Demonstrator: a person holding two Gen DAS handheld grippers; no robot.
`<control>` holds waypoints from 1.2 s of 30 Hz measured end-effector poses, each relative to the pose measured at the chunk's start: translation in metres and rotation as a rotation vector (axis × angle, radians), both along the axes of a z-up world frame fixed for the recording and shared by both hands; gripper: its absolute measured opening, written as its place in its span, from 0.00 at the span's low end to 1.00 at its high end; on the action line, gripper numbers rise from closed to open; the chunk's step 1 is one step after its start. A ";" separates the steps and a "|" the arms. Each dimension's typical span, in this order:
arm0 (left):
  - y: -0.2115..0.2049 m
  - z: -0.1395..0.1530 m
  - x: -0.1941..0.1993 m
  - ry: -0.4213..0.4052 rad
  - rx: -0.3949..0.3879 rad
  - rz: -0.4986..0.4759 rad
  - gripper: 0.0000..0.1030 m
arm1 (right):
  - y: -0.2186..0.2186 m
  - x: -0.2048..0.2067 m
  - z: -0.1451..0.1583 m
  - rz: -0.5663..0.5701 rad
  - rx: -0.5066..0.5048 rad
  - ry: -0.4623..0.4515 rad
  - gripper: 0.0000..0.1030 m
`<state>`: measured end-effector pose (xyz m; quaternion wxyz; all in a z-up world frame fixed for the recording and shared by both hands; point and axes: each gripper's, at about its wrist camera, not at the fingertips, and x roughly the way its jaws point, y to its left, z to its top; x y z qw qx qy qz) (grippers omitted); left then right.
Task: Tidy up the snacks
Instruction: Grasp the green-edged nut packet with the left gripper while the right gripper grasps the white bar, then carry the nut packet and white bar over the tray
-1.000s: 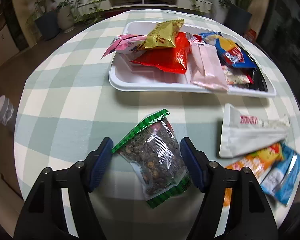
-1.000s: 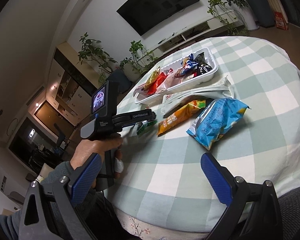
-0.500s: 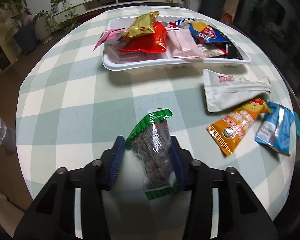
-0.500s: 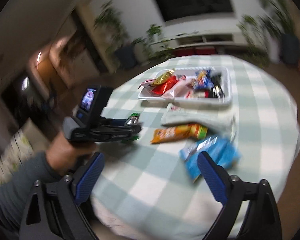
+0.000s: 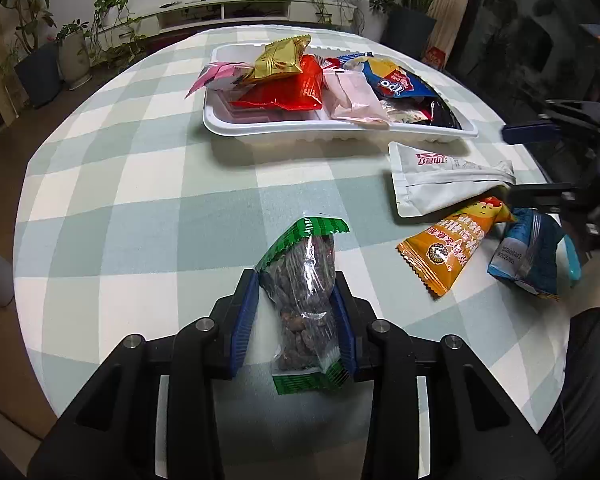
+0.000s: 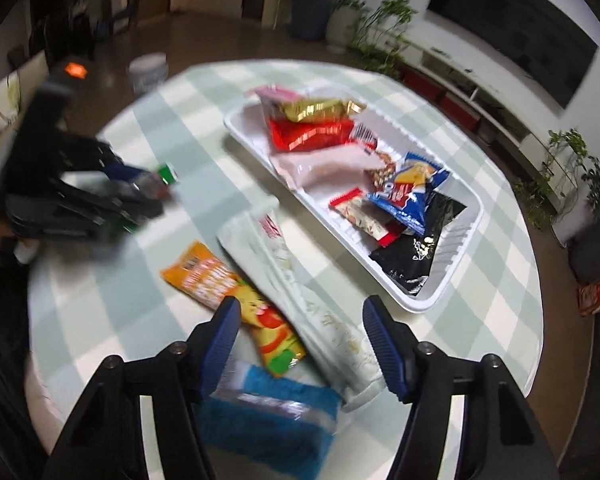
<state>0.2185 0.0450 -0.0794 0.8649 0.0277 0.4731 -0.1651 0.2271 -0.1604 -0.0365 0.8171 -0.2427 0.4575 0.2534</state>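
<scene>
My left gripper (image 5: 296, 280) has its jaws closing, and both blue pads press the sides of a clear green-edged nut packet (image 5: 308, 240), pinched upright over the checked tablecloth. In the right wrist view, this gripper and the green-edged packet (image 6: 168, 172) are blurred at the left. My right gripper (image 6: 302, 308) is open with its jaws closing. It hovers over a white pouch (image 6: 300, 280), an orange packet (image 6: 212, 280) and a blue packet (image 6: 272, 412); its pads press nothing. A white tray (image 5: 340, 130) at the back of the table holds several snack packets.
The white pouch (image 5: 440, 184), orange packet (image 5: 456, 248) and blue packet (image 5: 532, 256) lie near the round table's right edge. Potted plants and a low TV shelf stand beyond the table. A grey bin (image 6: 148, 70) sits on the floor.
The left jaws closed from wide apart onto the green-edged packet. The right gripper swung and rolled from off the table's edge to above the loose packets, and its jaws narrowed.
</scene>
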 end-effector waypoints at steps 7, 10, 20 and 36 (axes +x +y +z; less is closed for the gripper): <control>0.004 -0.001 0.001 -0.004 -0.018 -0.009 0.33 | 0.009 0.024 -0.024 0.016 -0.073 0.071 0.62; 0.004 0.000 0.001 -0.004 -0.024 -0.008 0.33 | 0.013 0.030 -0.028 0.017 -0.086 0.088 0.60; 0.004 0.000 0.001 -0.004 -0.036 -0.003 0.33 | 0.014 0.039 -0.045 0.000 -0.094 0.179 0.31; 0.021 0.004 0.001 -0.011 -0.165 0.052 0.23 | 0.009 0.015 0.031 -0.083 0.177 -0.007 0.17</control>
